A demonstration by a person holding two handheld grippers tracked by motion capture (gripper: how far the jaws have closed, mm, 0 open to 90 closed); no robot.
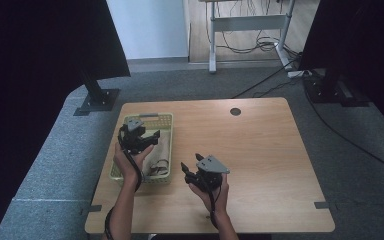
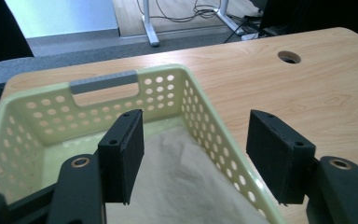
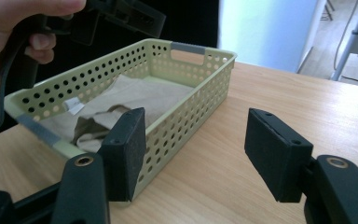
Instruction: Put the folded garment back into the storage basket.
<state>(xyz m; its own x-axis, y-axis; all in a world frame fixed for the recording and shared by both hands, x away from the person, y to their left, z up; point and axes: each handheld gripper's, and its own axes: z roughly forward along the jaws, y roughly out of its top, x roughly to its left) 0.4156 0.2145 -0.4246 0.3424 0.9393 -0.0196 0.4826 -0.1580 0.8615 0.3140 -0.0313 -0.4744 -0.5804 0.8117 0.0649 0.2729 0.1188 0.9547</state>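
We see the wooden counter [image 1: 260,150] with a pale green perforated basket [image 1: 164,120] on its left side, and a beige cloth [image 1: 161,145] lying crumpled inside it. Judging by this, the cloth is already stowed and the letting-go step is in hand. The left hand-held gripper [image 1: 149,138] hangs over the basket, jaws apart and empty; the right hand-held gripper [image 1: 191,167] sits just right of the basket, also spread and empty. Next, we would lift both clear without snagging the rim.
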